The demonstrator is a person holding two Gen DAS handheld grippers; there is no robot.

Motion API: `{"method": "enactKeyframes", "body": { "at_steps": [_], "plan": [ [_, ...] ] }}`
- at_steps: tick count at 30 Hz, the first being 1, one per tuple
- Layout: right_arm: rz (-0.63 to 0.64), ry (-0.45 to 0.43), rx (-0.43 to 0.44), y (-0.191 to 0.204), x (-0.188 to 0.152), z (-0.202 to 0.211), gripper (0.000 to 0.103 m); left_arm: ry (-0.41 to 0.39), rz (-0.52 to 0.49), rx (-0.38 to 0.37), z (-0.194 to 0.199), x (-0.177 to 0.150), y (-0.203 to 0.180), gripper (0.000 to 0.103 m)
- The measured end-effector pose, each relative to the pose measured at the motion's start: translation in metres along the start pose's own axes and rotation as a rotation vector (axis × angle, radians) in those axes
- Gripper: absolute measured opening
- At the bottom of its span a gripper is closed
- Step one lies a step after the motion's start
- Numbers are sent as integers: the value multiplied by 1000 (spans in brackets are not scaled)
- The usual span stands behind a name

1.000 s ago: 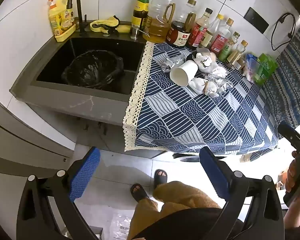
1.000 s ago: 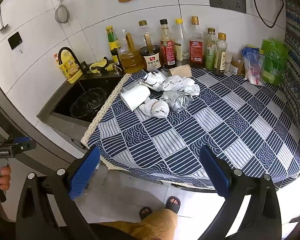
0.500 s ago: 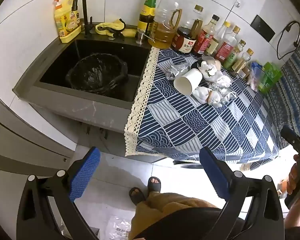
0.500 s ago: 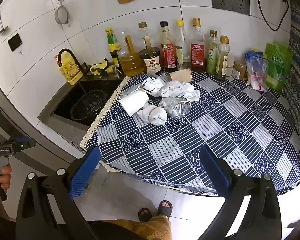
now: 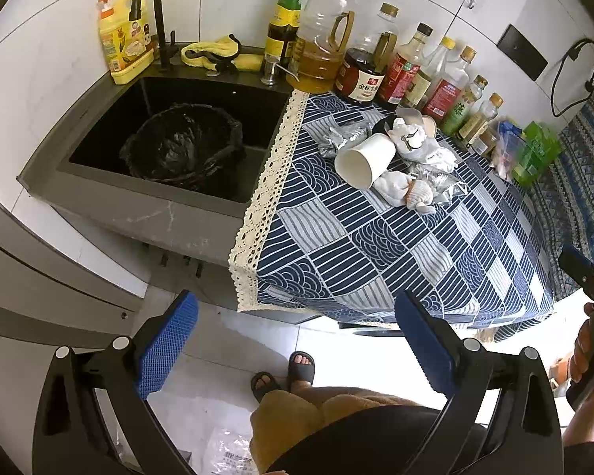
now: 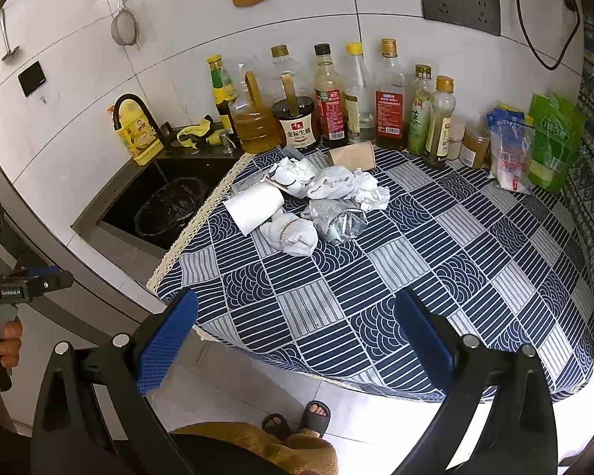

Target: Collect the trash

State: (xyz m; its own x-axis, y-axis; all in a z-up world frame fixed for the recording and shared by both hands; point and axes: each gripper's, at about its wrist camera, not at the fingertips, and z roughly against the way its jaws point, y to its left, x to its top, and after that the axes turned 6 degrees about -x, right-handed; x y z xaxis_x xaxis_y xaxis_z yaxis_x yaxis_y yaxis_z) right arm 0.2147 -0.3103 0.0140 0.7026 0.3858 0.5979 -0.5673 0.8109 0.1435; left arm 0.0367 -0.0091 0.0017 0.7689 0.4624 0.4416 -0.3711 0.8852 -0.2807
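Beside the sink (image 5: 99, 150), on the far half of the table (image 6: 435, 277) with its blue patterned cloth, lies the trash: a white paper cup (image 6: 253, 208) tipped on its side nearest the sink, a balled white tissue (image 6: 293, 233) touching it on the side away from the sink, a crumpled foil wrapper (image 6: 336, 219) just beyond that, more crumpled tissues (image 6: 336, 184) behind, and a brown paper cup (image 6: 352, 156) on its side close to the row of bottles (image 6: 336, 99) along the wall. A bin lined with a black bag (image 5: 182, 146) stands inside the sink, its mouth uncovered. Both tools hang off the near edge of the table, well apart from the pile: the left tool (image 5: 293, 348) is over the floor on the sink's side, the right tool (image 6: 293, 348) over the table's front edge, and each has its blue pads spread wide with nothing between them. Nothing looks collected yet, so the step in hand appears to be the first approach. The next move likely calls for carrying one tool forward over the cloth to the white paper cup, the piece nearest the sink, setting the pads either side of its wall, squeezing gently so it does not crush or roll, then lifting it across the lace edge to the bin.
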Motion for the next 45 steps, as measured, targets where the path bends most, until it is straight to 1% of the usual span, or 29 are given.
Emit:
{"method": "enactKeyframes", "body": {
  "at_steps": [6,14,20,28,34,37,40,45],
  "plan": [
    [7,-6,10,-1,-3,-2,99,-9,-8,7,-2,0,-7,96],
    [-28,13,13,-3,-2,-3,99,-14,5,-4,7,-6,1,96],
    [-52,21,1,7,-3,7,99,-9,15,-19,17,-9,12,96],
    [-64,23,-22,29,-11,22,99,-10,-22,-40,32,-12,19,96],
    [-49,8,-53,44,-20,27,99,-2,-62,-54,31,-17,26,96],
    [-60,8,-38,49,-22,29,99,-1,-71,-55,33,-19,28,96],
    [-48,-7,-44,56,-23,33,99,-7,-80,-62,35,-19,28,96],
    [-57,-14,-40,56,-22,36,99,-12,-81,-77,36,-19,29,96]
  ]
}}
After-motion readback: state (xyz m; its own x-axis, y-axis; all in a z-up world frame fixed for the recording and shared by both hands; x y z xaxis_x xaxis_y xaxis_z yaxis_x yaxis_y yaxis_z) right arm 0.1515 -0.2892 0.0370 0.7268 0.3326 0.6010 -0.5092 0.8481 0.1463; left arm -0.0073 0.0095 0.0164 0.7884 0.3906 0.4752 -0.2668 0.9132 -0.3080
